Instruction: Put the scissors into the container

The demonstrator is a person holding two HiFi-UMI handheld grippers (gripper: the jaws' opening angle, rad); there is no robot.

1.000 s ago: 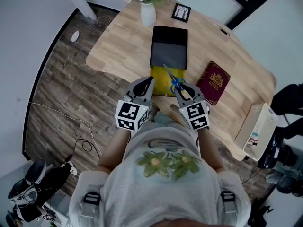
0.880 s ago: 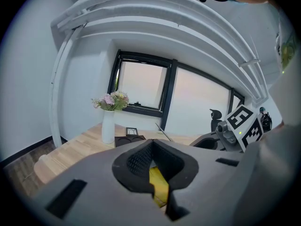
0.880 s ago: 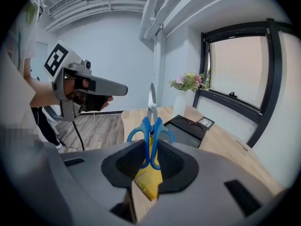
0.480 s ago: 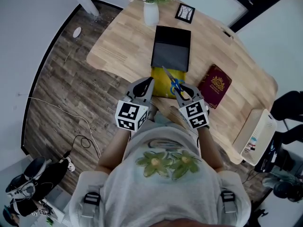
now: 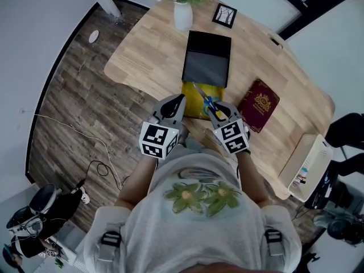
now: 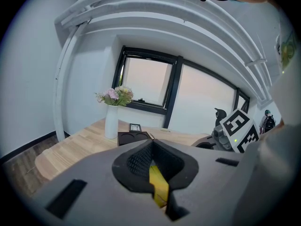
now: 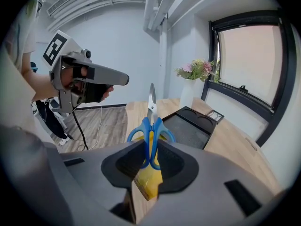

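- At the near edge of the wooden table (image 5: 148,50), the person held both grippers side by side over a yellow packet (image 5: 192,102).
- The right gripper (image 7: 150,147) was clamped on the scissors (image 7: 151,125). Its pads squeezed the blue handle loops, and the closed steel blades stuck out forward and upward past the jaw tips.
- In the head view the scissors (image 5: 206,96) were in the air above the yellow packet. Their blade tips pointed toward the near side of the black container (image 5: 206,61), and no part of them was inside it.
- The container lay flat in the middle of the table, just beyond the packet. In the right gripper view its inside (image 7: 190,124) was dark, with two round hollows at the far end.
- The left gripper (image 6: 151,147) had its jaws closed together with nothing gripped between them. Only a strip of the yellow packet (image 6: 159,187) showed below the pads.
- In the head view the left gripper (image 5: 173,102) was just left of the right gripper (image 5: 219,111), near it but not touching it.
- A red book (image 5: 259,102) lay to the right of the packet.
- A white vase of flowers (image 5: 183,15) and a small picture frame (image 5: 224,15) stood at the far end of the table, beyond the container.
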